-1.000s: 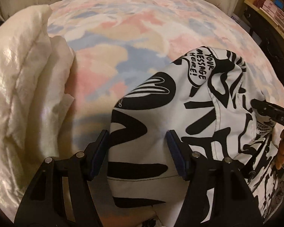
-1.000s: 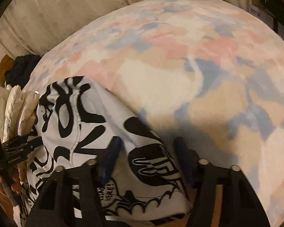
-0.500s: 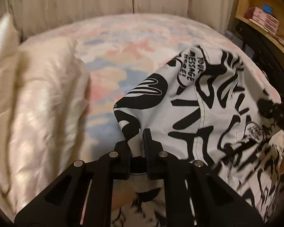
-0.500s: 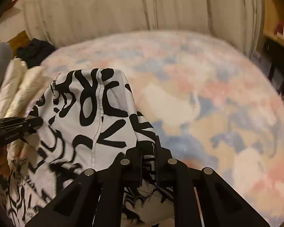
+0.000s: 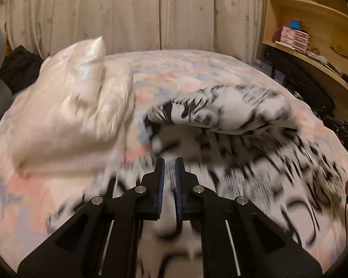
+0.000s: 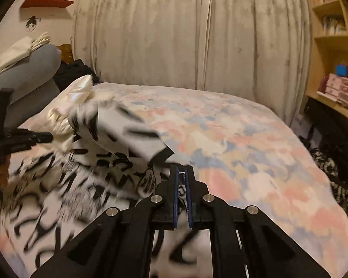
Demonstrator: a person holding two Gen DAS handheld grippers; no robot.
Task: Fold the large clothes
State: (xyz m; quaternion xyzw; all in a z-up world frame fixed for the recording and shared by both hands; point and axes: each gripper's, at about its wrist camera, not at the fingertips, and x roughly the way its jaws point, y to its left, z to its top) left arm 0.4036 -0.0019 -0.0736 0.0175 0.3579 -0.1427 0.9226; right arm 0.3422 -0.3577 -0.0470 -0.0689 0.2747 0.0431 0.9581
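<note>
Left hand-held gripper (image 5: 169,162) is pinching the black-and-white printed garment (image 5: 232,115), pads nearly pressed together on a blurred edge of cloth. I see that garment spread across the bed (image 5: 197,69), one part folded over and raised. Left of the garment lies a cream satin bundle (image 5: 76,106). Right of it, my right hand-held gripper (image 6: 181,170) grips another edge of the same garment (image 6: 118,125) tight between its blue pads.

A bed (image 6: 255,153) in a pastel patchwork cover is carrying two things — a black-and-white printed garment (image 5: 232,115) and cream folded bedding (image 5: 76,106).
</note>
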